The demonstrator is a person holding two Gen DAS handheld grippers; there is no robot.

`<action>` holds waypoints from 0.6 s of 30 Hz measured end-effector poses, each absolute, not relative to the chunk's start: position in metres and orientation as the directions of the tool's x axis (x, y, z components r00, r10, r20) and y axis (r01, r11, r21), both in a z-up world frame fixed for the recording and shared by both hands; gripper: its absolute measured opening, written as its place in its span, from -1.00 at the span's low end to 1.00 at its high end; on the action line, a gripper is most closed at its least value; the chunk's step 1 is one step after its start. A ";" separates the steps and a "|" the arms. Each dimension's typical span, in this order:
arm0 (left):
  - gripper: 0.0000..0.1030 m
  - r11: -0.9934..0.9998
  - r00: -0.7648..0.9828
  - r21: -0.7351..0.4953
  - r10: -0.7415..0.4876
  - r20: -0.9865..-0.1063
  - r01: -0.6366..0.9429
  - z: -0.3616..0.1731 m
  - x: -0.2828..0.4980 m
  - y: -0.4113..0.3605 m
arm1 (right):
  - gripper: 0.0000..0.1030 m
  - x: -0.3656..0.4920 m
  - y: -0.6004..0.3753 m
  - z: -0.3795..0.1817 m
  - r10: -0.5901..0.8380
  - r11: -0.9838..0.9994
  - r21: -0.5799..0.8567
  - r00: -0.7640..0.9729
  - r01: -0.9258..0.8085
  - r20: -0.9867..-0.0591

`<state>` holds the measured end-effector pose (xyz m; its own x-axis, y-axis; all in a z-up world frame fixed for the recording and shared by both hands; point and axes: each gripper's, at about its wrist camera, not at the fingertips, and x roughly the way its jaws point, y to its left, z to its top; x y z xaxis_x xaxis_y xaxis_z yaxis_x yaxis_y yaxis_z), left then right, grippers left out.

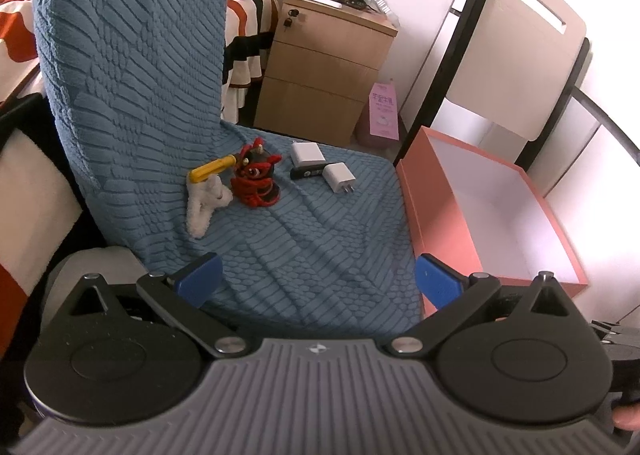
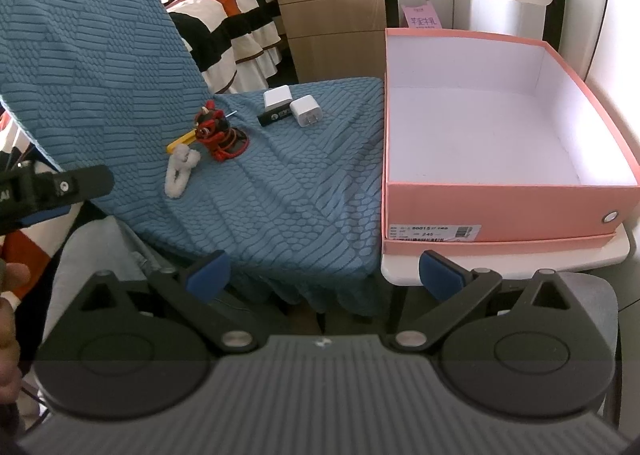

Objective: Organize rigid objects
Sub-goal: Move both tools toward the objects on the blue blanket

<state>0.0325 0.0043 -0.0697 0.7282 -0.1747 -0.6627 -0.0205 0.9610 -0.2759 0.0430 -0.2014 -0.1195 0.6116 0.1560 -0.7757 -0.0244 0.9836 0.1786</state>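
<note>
On a chair draped in a blue textured cover (image 1: 280, 239) (image 2: 280, 183) lie a red and black figurine (image 1: 256, 179) (image 2: 216, 131), a yellow-handled tool (image 1: 210, 171) (image 2: 182, 142), a white fluffy item (image 1: 204, 203) (image 2: 180, 171), two white chargers (image 1: 306, 154) (image 1: 340, 177) (image 2: 277, 97) (image 2: 307, 110) and a black stick (image 1: 306, 173) (image 2: 274, 117). An empty pink box (image 1: 436, 215) (image 2: 508, 211) stands to the right. My left gripper (image 1: 318, 281) and right gripper (image 2: 324, 277) are open and empty, near the seat's front edge.
A wooden drawer cabinet (image 1: 320, 67) (image 2: 332, 3) stands behind the chair, with a striped bed (image 1: 248, 35) (image 2: 224, 15) to its left. The pink box rests on a white chair (image 2: 500, 259) with a black frame. The left gripper's arm (image 2: 60, 183) shows in the right wrist view.
</note>
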 end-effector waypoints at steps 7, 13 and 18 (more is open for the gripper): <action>1.00 0.964 0.719 -0.265 -0.163 -0.676 -0.030 -0.074 0.041 0.005 | 0.99 0.047 -0.199 -0.122 0.158 0.984 0.178 0.613 -0.030 -0.774; 1.00 0.965 0.713 -0.260 -0.155 -0.684 -0.039 -0.079 0.048 0.006 | 0.99 0.053 -0.198 -0.124 0.161 0.983 0.180 0.610 -0.031 -0.776; 1.00 0.965 0.704 -0.257 -0.150 -0.694 -0.047 -0.086 0.054 0.008 | 0.99 0.060 -0.196 -0.129 0.167 0.982 0.186 0.606 -0.033 -0.778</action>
<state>0.0538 0.0075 -0.0859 0.7038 -0.1503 -0.6943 -0.0474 0.9652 -0.2570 0.0605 -0.1962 -0.1292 0.6060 0.1671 -0.7777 -0.0326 0.9821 0.1856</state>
